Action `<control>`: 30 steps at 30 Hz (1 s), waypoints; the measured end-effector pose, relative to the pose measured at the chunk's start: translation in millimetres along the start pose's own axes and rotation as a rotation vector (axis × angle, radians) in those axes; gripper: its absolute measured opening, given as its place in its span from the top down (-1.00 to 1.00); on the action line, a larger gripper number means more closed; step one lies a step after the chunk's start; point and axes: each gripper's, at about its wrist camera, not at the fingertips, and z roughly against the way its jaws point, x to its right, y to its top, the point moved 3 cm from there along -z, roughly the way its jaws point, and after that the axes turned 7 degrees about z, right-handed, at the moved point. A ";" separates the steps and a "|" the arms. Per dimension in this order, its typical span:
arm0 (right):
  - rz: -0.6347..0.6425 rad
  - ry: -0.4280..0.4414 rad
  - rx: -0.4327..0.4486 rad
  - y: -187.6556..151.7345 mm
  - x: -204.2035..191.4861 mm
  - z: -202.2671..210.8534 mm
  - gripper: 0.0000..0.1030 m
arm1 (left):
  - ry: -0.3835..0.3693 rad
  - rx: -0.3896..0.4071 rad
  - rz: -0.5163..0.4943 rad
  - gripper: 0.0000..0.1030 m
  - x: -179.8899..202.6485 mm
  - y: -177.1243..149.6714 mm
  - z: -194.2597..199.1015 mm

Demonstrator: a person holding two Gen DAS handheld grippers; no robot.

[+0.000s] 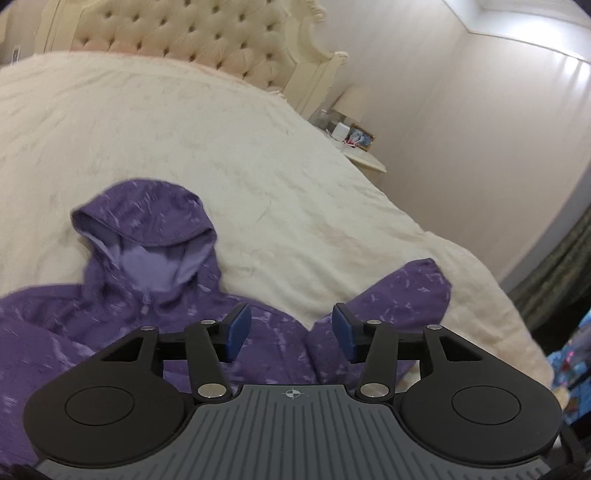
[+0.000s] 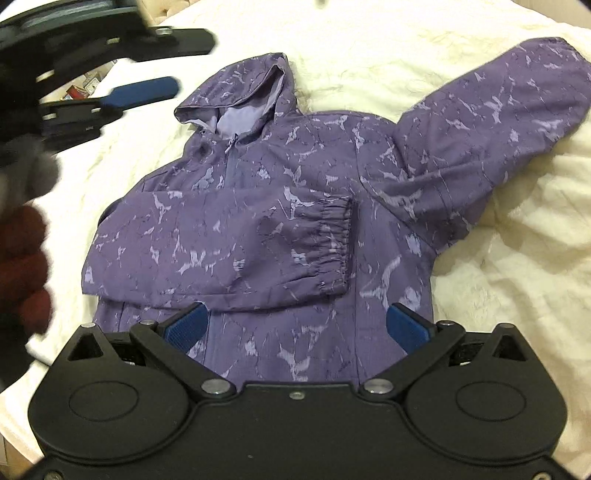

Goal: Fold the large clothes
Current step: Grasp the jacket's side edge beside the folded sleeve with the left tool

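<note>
A purple patterned hooded jacket (image 2: pixel 295 177) lies front up on a cream blanket (image 2: pixel 498 288), hood (image 2: pixel 240 88) toward the headboard. One sleeve (image 2: pixel 236 243) is folded across the chest, its elastic cuff (image 2: pixel 334 243) near the middle. The other sleeve (image 2: pixel 491 118) stretches out to the upper right. My right gripper (image 2: pixel 295 325) is open and empty above the jacket's lower body. My left gripper (image 1: pixel 288 332) is open and empty above the jacket (image 1: pixel 110 314); it also shows in the right wrist view (image 2: pixel 147 88) at the upper left, blurred.
The bed has a tufted cream headboard (image 1: pixel 192 33). A nightstand (image 1: pixel 354 147) with small items and a lamp stands by the wall. The blanket (image 1: pixel 184 129) spreads wide around the jacket. Colourful fabric (image 1: pixel 572 354) shows at the right edge.
</note>
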 end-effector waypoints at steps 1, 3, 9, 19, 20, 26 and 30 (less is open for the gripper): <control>0.002 -0.004 0.004 2.9 -0.1 -2.2 -0.99 | 0.019 0.001 -0.018 0.07 -5.0 -1.3 5.9; 0.004 -0.007 0.015 9.8 0.3 -8.0 -0.99 | 0.062 -0.001 -0.043 0.07 -17.5 -6.6 15.1; -0.040 0.013 0.046 33.3 4.6 -37.3 -0.96 | 0.265 -0.063 -0.055 0.06 -87.1 -25.1 42.9; -0.112 -0.050 -0.079 38.9 17.4 -102.3 -0.56 | 0.475 -0.110 0.091 0.06 -178.6 -50.8 87.0; -0.093 -0.062 -0.086 39.5 14.6 -105.0 -0.42 | 0.478 -0.111 0.098 0.06 -183.6 -51.7 88.1; 0.085 -0.109 -0.046 58.1 -16.4 -81.6 0.37 | 0.474 -0.116 0.138 0.06 -200.1 -52.0 86.7; 0.207 -0.213 0.055 76.1 -29.1 -48.7 0.37 | 0.444 -0.115 0.149 0.06 -211.0 -51.0 82.8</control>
